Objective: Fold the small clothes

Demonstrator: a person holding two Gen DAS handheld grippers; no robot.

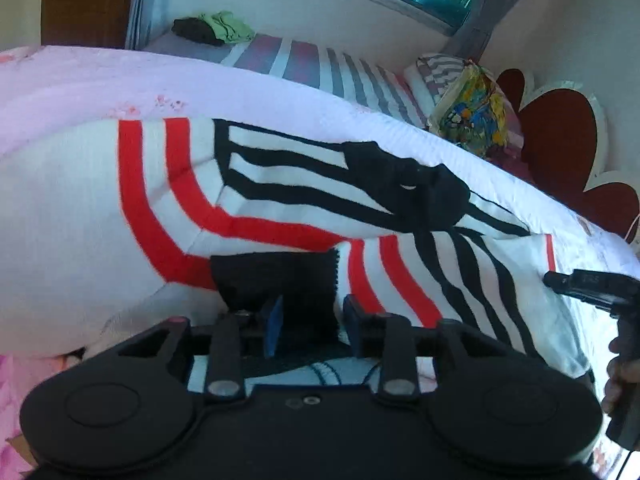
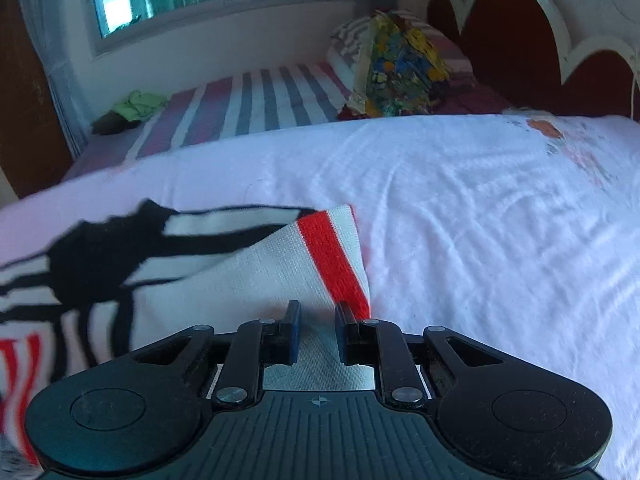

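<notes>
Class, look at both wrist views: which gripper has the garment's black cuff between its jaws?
The left gripper: the white knitted sweater's black ribbed cuff lies between its jaws. The right gripper straddles white knit beside a red stripe.

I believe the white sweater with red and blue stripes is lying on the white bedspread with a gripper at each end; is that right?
Not quite: the sweater's stripes are red and black, not blue, as the left wrist view shows. The rest holds: it lies on the white bedspread, with the left gripper at its black cuff and the right gripper at the other end.
</notes>
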